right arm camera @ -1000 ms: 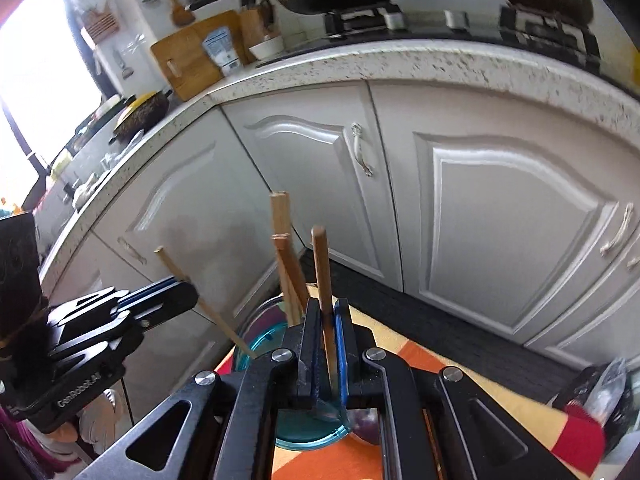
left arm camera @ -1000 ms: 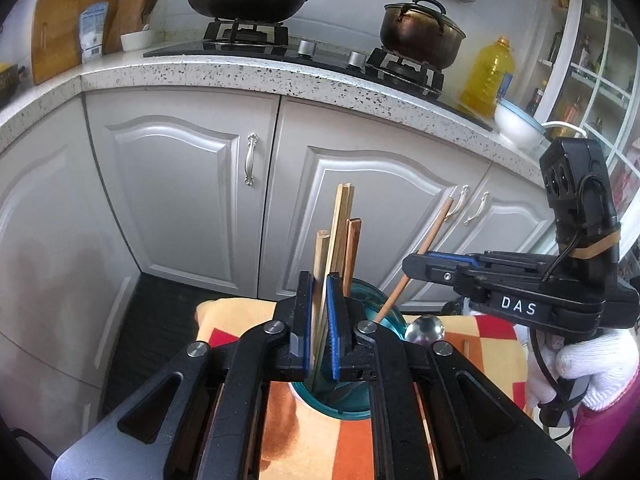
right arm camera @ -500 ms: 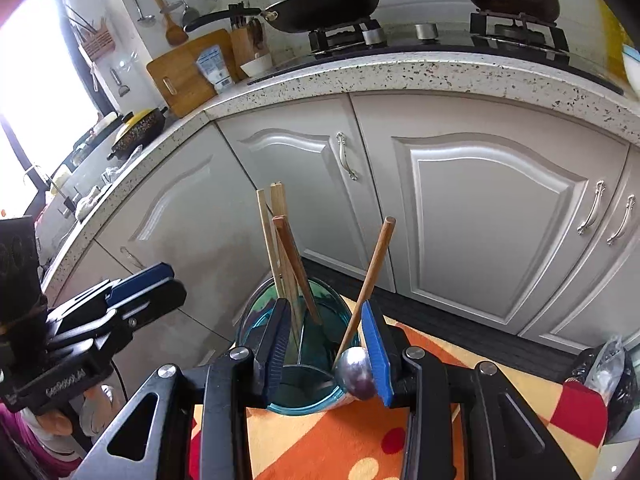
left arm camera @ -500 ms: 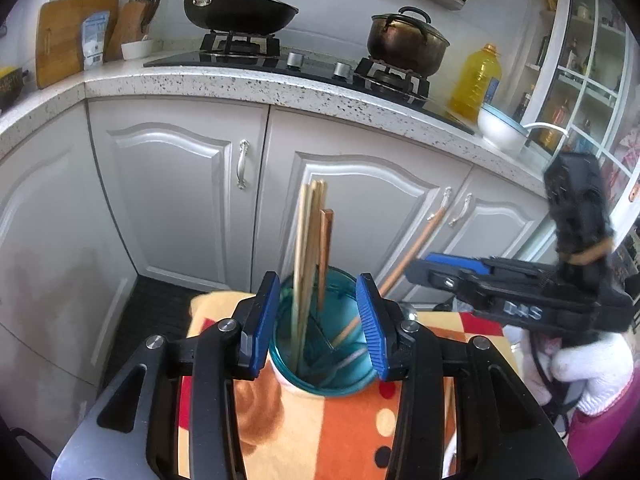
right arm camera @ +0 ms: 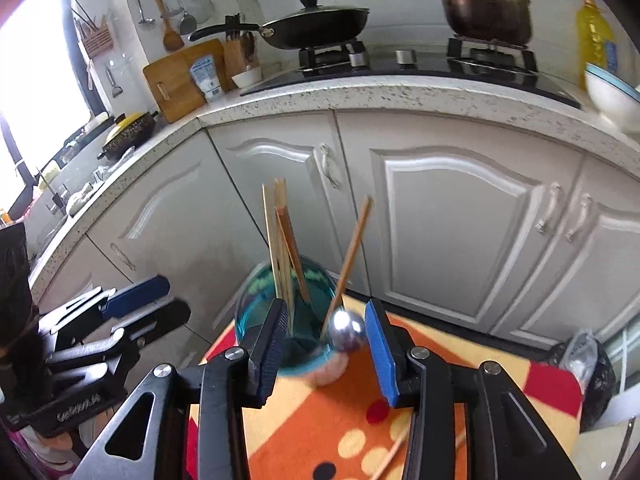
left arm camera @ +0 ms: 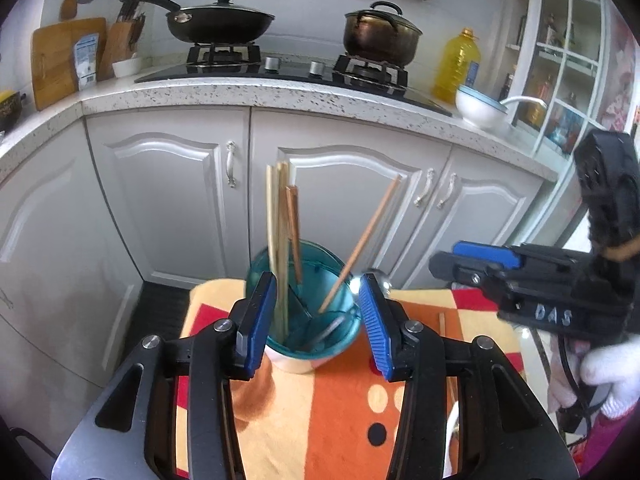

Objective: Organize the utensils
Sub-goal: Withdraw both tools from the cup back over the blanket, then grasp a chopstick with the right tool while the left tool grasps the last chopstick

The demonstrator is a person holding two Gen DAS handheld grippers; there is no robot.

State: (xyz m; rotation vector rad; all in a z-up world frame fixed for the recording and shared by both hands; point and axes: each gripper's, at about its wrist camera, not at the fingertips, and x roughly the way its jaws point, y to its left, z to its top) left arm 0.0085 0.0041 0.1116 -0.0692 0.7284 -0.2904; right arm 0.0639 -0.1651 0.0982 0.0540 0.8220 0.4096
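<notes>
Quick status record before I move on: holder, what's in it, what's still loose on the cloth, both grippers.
holder: teal utensil cup, upright on the patterned cloth
contents: bundle of chopsticks standing, one chopstick leaning right
beside cup: metal spoon bowl
loose: chopstick lying on the cloth, right of the cup
left gripper: jaws just opened, holding nothing
right gripper: jaws just opened, holding nothing

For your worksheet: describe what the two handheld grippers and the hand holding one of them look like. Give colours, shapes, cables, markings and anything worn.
Both are black angular two-finger tools with silver pivot screws and ribbed blue pads. The left gripper carries faint white lettering on its side, seen from the right wrist. The right gripper has "DAS" handwritten in white, a tan band around its upright black block and a black cable. The hand holding it wears a white knit glove.
</notes>
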